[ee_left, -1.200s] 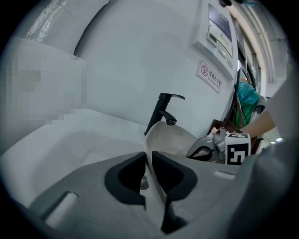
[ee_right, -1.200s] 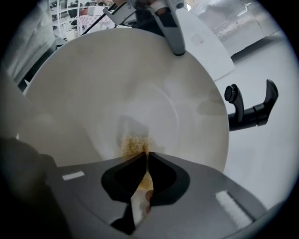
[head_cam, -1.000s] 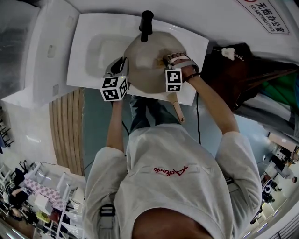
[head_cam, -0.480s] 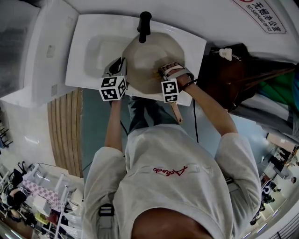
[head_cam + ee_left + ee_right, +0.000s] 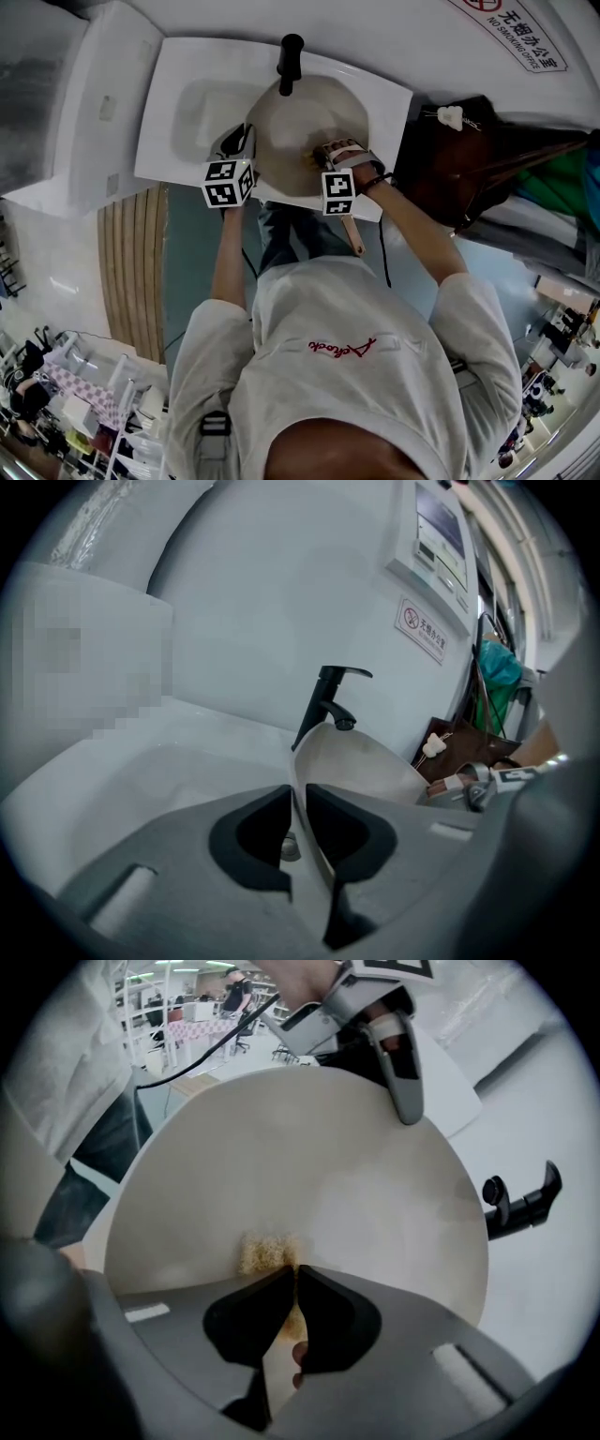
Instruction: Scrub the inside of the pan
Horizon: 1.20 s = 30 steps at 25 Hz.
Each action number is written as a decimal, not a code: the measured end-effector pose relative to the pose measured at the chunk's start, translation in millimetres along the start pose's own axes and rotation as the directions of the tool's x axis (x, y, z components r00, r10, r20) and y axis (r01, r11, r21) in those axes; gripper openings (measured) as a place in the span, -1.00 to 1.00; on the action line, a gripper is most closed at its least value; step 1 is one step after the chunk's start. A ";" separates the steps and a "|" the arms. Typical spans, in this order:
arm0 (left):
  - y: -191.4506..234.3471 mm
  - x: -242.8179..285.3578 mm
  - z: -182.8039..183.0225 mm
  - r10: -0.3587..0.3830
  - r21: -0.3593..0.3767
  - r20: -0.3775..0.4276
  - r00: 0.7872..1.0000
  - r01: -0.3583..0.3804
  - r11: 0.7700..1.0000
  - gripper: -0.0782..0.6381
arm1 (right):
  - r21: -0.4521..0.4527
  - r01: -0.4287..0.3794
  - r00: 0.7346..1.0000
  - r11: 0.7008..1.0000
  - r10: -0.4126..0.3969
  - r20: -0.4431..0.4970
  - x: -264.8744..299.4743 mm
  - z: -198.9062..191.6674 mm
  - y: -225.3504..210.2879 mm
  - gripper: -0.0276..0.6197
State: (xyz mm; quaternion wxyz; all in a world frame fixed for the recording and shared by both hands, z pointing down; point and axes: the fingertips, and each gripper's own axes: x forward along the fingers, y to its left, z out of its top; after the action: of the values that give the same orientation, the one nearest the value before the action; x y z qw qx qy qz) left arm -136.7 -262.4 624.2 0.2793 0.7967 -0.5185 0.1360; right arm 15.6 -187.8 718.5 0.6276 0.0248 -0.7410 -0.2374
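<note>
- While the pan (image 5: pixel 298 117) is stood tilted in the white sink (image 5: pixel 183 94), its pale cream inside is turned toward the person, and its upper rim lies just below the black faucet (image 5: pixel 289 58)
- The pan's left rim is clamped by the left gripper (image 5: pixel 246 139); in the left gripper view the thin edge is seen pinched end-on between the two dark jaws, which are drawn almost together on it
- A small round metal piece (image 5: pixel 289 847) on the sink floor is glimpsed low behind those jaws
- The right gripper (image 5: pixel 319 150) is held inside the pan, low on the side nearest the person
- Its jaws are closed on a yellowish scouring pad (image 5: pixel 265 1252), and the frayed top of the pad is pressed against the pan's inner wall
- A faint yellowish tinge is seen on the inner wall above and to the right of the pad
- The pan's wooden handle (image 5: pixel 353 234) is pointed back toward the person, past the sink's front edge and beneath the right forearm
- From the right gripper view, the left gripper is seen set across the far rim of the pan, with the faucet off to the right
- A no-smoking sign (image 5: pixel 518 33) is fixed to the wall behind the sink, and a dark brown bag (image 5: pixel 459 159) is placed just beside the sink's right end
</note>
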 end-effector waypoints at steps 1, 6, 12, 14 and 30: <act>0.3 -1.7 2.8 0.001 0.002 0.011 1.000 -0.001 1.000 -0.64 | 0.046 0.010 1.000 0.999 -0.011 0.017 -1.6 1.6 -3.9 -0.83; 2.0 -16.5 20.0 0.016 0.023 0.070 0.997 -0.018 1.000 -0.55 | 0.368 0.092 0.986 0.925 -0.137 0.098 -20.9 0.9 -38.8 -0.83; 0.8 -33.6 31.8 0.050 0.028 0.113 0.992 -0.053 0.998 -0.55 | 0.823 0.104 0.920 0.558 -0.368 0.133 -63.9 -22.0 -90.1 -0.83; -3.5 -35.4 31.6 0.048 0.026 0.116 0.992 -0.051 0.998 -0.55 | 0.892 0.079 0.901 0.445 -0.415 0.127 -75.6 -31.9 -98.9 -0.83; -58.6 -50.8 39.2 0.039 0.085 0.151 0.988 -0.052 0.995 -0.78 | 0.968 -0.009 0.809 0.251 -0.567 0.155 -132.0 -60.4 -101.4 -0.83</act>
State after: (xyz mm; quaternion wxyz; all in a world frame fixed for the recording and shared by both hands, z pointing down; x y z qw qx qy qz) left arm -108.3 -229.4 549.0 0.2009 0.8042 -0.5494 0.1053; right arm 73.9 -252.9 564.4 0.2303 0.4633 -0.8456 0.1311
